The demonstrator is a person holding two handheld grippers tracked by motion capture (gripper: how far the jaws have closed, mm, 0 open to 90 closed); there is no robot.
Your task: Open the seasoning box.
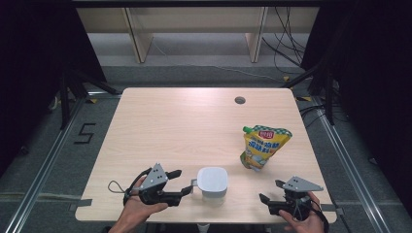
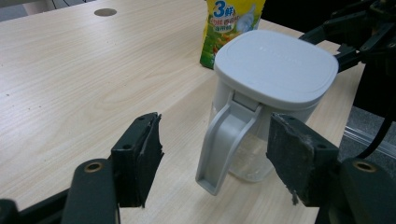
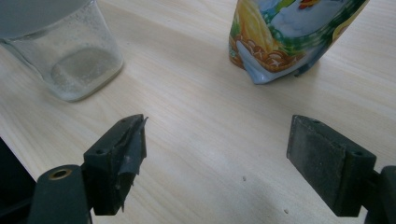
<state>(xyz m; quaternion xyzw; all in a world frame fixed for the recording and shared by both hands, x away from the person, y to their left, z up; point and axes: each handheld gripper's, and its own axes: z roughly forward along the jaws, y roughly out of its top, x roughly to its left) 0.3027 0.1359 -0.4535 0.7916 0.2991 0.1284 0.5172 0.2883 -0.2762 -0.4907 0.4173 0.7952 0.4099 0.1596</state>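
The left tool (image 1: pixel 183 180) lies low over the near part of the tabletop (image 1: pixel 170 126), held in the person's left hand (image 1: pixel 138 206), with its jaws spread apart and nothing between the pads. Just ahead of its tips stands the jug (image 1: pixel 213 183), a clear container with a white square lid (image 2: pixel 275 65) and a grey-white handle (image 2: pixel 224 142). In the left gripper view the handle points back toward the tool and hangs in the gap ahead of the two jaws, closer to the right-hand jaw, with neither pad touching it. Beyond the jug, from this tool, stands the pouch (image 2: pixel 229 23), yellow and green with printed characters. The right tool (image 1: pixel 272 191) sits near the tabletop's front edge in the right hand (image 1: pixel 306 221), jaws likewise wide apart and empty. In the right gripper view, bare wood lies between its pads; the jug's clear base (image 3: pixel 74 65) is ahead and to the left of the left jaw, and the bottom of the pouch (image 3: pixel 289 37) is ahead, a little right of centre, resting upright on the tabletop. The two tools are well apart, with the jug between them and nearer the left one. A small round hole (image 1: pixel 239 100) marks the far side of the tabletop beyond the pouch.
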